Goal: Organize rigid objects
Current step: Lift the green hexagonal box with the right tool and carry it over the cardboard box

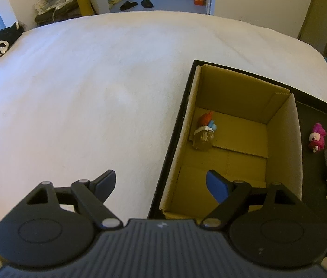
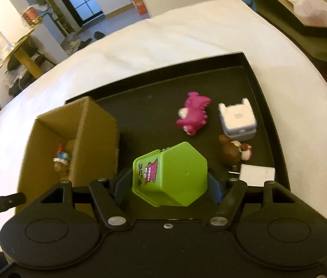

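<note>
I hold the green hexagonal container (image 2: 171,173) clamped between the right gripper (image 2: 167,185) pads above the black tray (image 2: 265,106), the cardboard box (image 2: 94,125) lying to its left, nearer the empty, wide-open left gripper (image 1: 161,185).

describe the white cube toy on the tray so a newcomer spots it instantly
Start at the black tray on the white bed, with a cardboard box at its left end. On the open black floor to the right, the white cube sits nearest the right rim, just right of the pink dinosaur. It's the only boxy white toy, with two small ears on top.
</note>
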The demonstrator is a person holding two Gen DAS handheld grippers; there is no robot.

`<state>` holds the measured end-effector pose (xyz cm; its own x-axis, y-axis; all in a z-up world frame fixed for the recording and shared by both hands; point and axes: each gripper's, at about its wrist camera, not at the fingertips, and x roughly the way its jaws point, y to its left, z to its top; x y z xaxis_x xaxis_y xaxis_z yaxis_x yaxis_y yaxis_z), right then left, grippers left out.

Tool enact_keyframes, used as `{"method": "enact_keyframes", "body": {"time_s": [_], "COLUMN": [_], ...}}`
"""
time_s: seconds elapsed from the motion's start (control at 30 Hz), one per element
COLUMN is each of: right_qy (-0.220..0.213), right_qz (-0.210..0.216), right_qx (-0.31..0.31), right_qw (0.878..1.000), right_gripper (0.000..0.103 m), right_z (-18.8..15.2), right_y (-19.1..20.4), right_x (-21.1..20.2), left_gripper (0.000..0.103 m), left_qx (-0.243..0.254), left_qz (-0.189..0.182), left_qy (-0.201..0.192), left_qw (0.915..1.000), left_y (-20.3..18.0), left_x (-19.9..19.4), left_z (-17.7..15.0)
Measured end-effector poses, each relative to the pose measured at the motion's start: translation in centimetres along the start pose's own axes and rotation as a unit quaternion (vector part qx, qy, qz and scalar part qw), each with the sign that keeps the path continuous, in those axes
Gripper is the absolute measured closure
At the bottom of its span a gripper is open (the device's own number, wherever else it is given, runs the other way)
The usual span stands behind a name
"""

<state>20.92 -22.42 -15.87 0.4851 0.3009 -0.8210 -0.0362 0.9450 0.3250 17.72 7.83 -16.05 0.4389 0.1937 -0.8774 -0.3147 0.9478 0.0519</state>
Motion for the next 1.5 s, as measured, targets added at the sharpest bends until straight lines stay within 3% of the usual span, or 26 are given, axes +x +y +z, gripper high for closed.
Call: {"method": "enact_keyframes", "body": {"time_s": [0.27, 0.57, 0.83, 0.9, 1.27, 1.5], "right_qy": [-0.021, -0.034, -0.036, -0.038, -0.033, -0.031], "right_qz": [0.007, 0.002, -0.008, -0.010, -0.027, -0.027], "right_qx": [-0.032, -0.061, -0.100, -0.111, -0.153, -0.187], "right_qw": [0.999, 0.998, 0.994, 0.993, 0.987, 0.982], "right_gripper": [0.036, 0.036, 0.036, 0.036, 0.036, 0.036], "right_z": [0.9, 1.5, 1.5, 1.5, 1.1, 1.1], "right_y": [3.1, 6.2, 9.2, 9.9, 12.8, 15.1], "right_x": [-1.9, -2.5, -2.4, -2.4, -1.9, -1.2], "left_gripper": [0.023, 0.042, 0.044, 0.056, 0.082, 0.089], "left_qx": [-0.005, -0.005, -0.004, -0.004, -0.002, -0.007], "left_qz": [-0.023, -0.043, -0.061, -0.067, -0.094, -0.095], "left_qy": [0.001, 0.012, 0.019, 0.022, 0.033, 0.029], "left_qw": [0.9997, 0.9990, 0.9979, 0.9975, 0.9950, 0.9950], "left_y": [0.5, 0.8, 0.9, 1.0, 1.2, 1.4], "left_x": [0.0, 0.7, 1.6, 1.9, 3.2, 3.4], "left_z": [0.0, -0.1, 0.0, 0.0, 0.0, 0.1]}}
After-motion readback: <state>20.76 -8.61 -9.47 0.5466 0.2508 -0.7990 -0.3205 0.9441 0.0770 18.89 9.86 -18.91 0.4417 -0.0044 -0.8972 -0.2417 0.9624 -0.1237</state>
